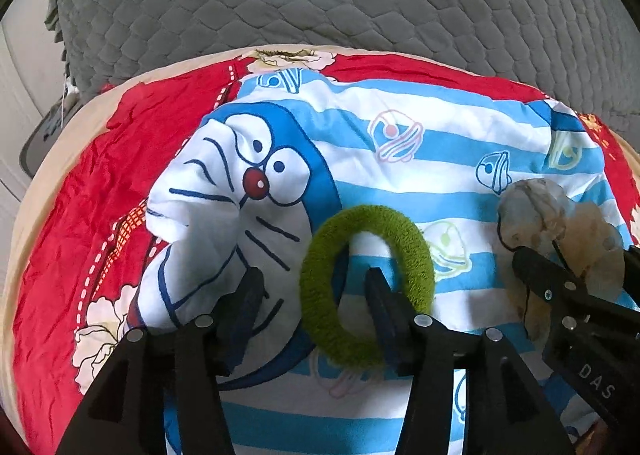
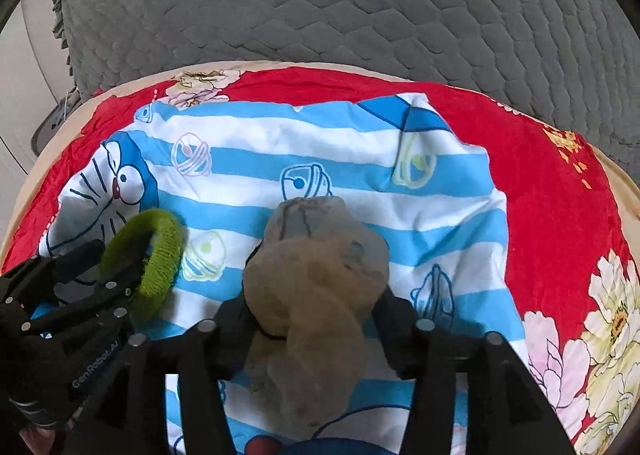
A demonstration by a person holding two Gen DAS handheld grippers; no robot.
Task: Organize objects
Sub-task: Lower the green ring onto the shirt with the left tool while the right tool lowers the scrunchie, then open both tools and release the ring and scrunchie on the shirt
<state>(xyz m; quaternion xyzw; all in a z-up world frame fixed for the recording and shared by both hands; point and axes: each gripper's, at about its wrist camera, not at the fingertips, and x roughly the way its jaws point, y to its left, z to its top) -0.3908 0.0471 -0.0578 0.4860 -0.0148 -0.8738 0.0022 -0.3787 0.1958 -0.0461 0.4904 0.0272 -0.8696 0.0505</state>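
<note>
Currently mid-pickup | left gripper [image 1: 312, 295] spread wide, one finger through green scrunchie [image 1: 366, 287] on Doraemon cloth [image 1: 400, 159] | right gripper [image 2: 314, 307] straddles beige sheer scrunchie [image 2: 316, 287], clamp unclear | next: close left, lift both clear

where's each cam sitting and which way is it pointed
Left wrist: sits on the left tongs, looking forward and down at the green scrunchie; one finger is inside the ring; right tongs at the right edge.
Right wrist: sits on the right tongs, looking forward and down at the beige sheer scrunchie between its fingers; left tongs at lower left.
Shared: both scrunchies, the striped cartoon cloth, red floral blanket, grey quilt.
</note>
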